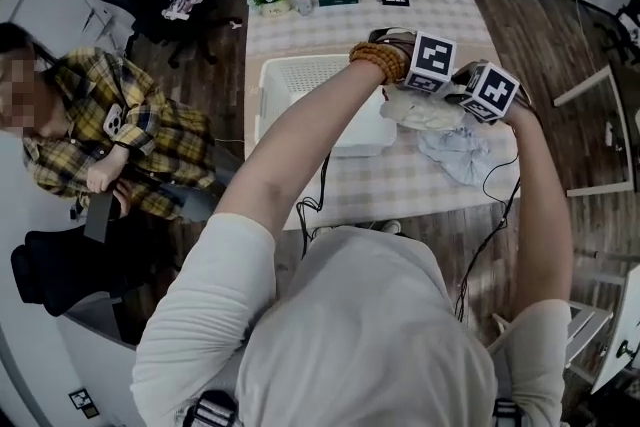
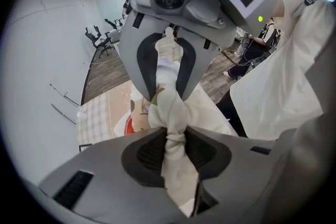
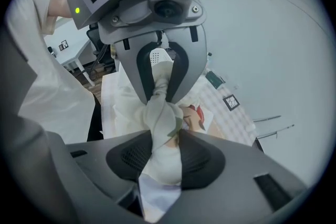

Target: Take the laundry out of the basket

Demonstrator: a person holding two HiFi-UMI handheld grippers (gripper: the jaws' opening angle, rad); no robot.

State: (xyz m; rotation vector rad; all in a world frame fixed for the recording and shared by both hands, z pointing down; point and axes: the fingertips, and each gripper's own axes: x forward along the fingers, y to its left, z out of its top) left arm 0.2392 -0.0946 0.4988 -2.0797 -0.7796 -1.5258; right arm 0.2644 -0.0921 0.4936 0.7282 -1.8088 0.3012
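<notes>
A cream garment (image 1: 422, 110) is held above the bench (image 1: 400, 187), just right of the white basket (image 1: 292, 80) and clear of it. It is gripped at two places. In the left gripper view the left tool (image 2: 176, 145) is seen closed on a twisted bunch of the fabric, which is pinched between the dark pads. In the right gripper view the right tool (image 3: 165, 156) is seen clamped on another bunch in the same way. Each tool is also faced by the other across the short span of cloth. In the head view the jaws themselves are hidden under the marker cubes (image 1: 432, 63) and the hands, so only a crumpled fold of the garment is shown there. Its full shape cannot be told. Red and green patches of a print are glimpsed in the gripper views, but the motif is not readable. A pale blue garment (image 1: 455, 155) is lying on the bench just below the cream one, partly covered by it. The basket's right side is crossed by the left forearm (image 1: 310, 130), and its contents cannot be made out. A seated person (image 1: 130, 140) in a plaid shirt is cut off by the left edge.
</notes>
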